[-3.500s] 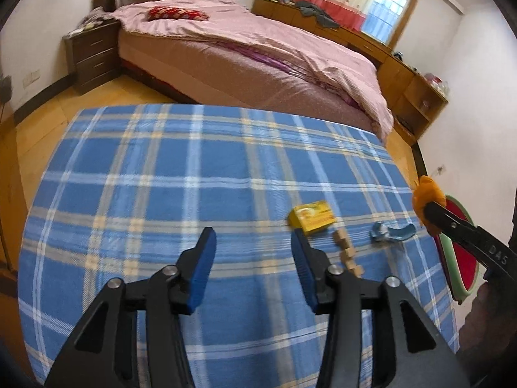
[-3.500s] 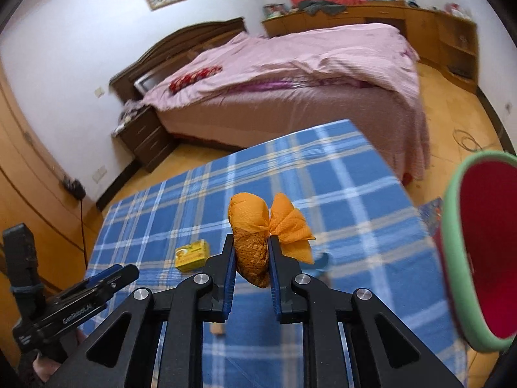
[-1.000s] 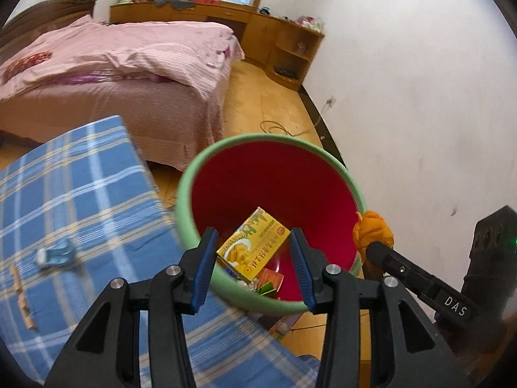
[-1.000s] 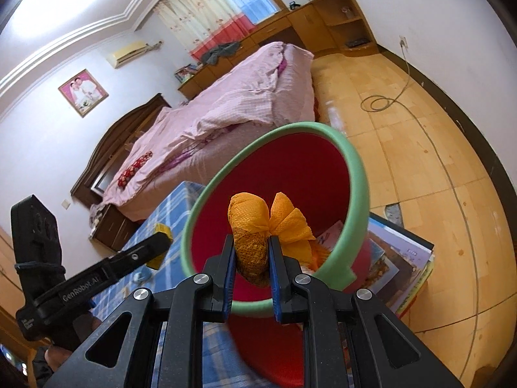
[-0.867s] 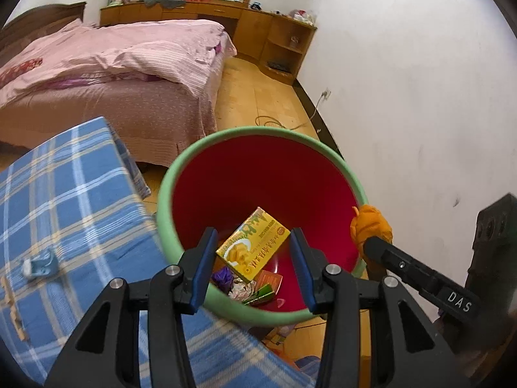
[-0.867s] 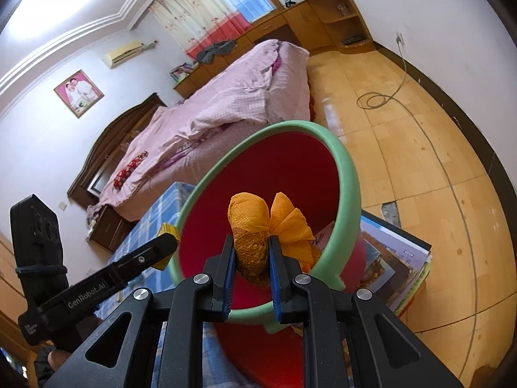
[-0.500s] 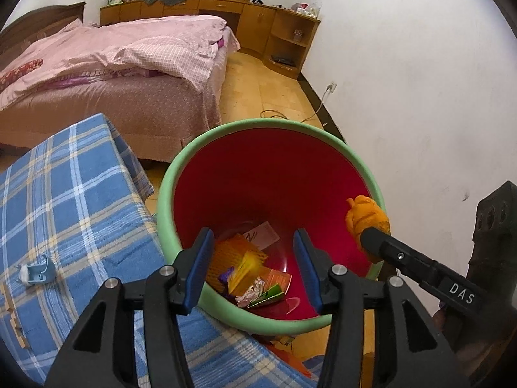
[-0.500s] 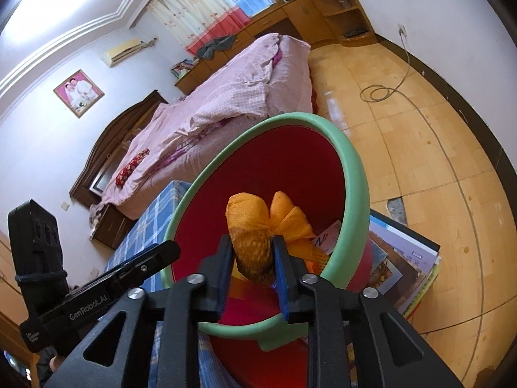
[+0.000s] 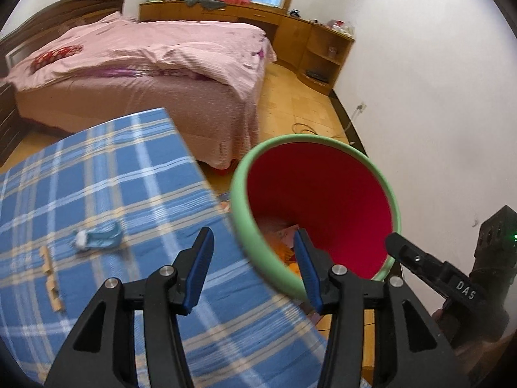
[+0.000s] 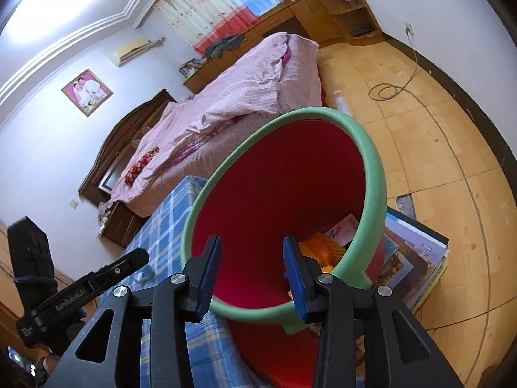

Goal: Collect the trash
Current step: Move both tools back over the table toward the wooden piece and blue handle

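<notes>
**Blue Pads Stood Empty Over the Red Bin**

Blue-padded and spread wide, the left gripper (image 9: 253,268) held nothing; it hung over the desk's edge, its right finger in front of the bin's near rim. The right gripper (image 10: 252,273) was likewise wide and empty, aimed down into the bin's mouth.

Just beyond both stood the bin (image 9: 240,213), red inside with a pale green rim, beside the desk (image 9: 113,174) and its blue plaid cloth. At its bottom lay the collected trash: an orange mesh wad (image 10: 323,252), and a printed card (image 10: 341,231) against the far wall. A stack of magazines (image 10: 416,252) lay on the floor against the bin's outer side.

On the cloth, trash was left to collect: a small pale-blue item (image 9: 97,237) near the desk's bin-side edge, and a row of little wooden blocks (image 9: 50,278) farther left. Blur hid what the blue piece was.

The likely trouble lay there. The blocks looked small and loose, so a wide gripper closing on one might nudge its neighbours away or pinch it askew and drop it short of the bin. The left gripper sat close to the rim, and a careless swing back could knock the bin, which appeared light.

Farther off stood the bed (image 9: 145,64) under a pink cover, then wooden cabinets and the curtained window.
</notes>
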`<state>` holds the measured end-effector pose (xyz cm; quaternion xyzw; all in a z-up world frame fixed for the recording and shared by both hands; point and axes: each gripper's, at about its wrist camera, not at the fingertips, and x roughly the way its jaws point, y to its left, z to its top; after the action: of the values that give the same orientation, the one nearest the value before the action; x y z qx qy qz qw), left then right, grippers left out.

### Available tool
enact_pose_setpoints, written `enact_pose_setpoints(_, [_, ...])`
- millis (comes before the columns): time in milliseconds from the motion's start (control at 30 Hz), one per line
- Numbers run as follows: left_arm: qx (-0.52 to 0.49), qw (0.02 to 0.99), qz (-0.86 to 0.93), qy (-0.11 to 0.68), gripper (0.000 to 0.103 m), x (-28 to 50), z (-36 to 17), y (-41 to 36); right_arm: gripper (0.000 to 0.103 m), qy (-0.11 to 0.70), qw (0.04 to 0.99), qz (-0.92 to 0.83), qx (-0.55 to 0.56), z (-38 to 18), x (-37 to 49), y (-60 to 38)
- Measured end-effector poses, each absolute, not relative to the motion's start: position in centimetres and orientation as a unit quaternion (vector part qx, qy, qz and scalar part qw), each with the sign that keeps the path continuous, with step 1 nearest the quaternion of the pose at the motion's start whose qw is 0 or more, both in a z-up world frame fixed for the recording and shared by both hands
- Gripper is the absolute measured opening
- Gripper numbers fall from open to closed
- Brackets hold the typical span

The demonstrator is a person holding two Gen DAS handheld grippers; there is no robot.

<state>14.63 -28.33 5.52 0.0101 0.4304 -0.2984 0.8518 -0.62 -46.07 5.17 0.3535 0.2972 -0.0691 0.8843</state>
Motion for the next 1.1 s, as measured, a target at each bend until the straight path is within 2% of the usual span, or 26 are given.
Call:
enact_pose_setpoints(333, [-0.003, 0.872, -0.219, 0.438, 0.051, 15.2, 4.8, -21.7, 0.041, 0.297, 0.887, -0.069, 0.347, 5.7, -1.5, -44.0])
enact_pose_setpoints(433, [-0.013, 0.875, -0.190, 0.445, 0.051, 15.8, 4.3, -19.4, 0.048, 0.297, 0.888, -0.070, 0.345, 5.8, -1.8, -43.5])
enact_pose_setpoints(967, [-0.013, 0.871, -0.079, 0.484, 0.051, 19.2, -0.2, -14.0, 0.049, 0.317, 0.885, -0.063, 0.335, 5.0, -0.4, -42.1])
enact_pose_setpoints(1000, [-0.016, 0.869, -0.075, 0.488, 0.049, 19.4, -0.5, -13.7, 0.049, 0.319, 0.884, -0.061, 0.335, 4.9, -0.3, -42.0])
enact_pose_setpoints(1067, [-0.021, 0.866, -0.074, 0.494, 0.036, 19.7, -1.0, -13.5, 0.049, 0.324, 0.884, -0.057, 0.331, 4.9, 0.1, -41.6])
enact_pose_setpoints(1100, [-0.021, 0.869, -0.072, 0.490, 0.035, 19.7, -1.0, -13.3, 0.049, 0.326, 0.885, -0.056, 0.329, 4.9, 0.2, -41.5])
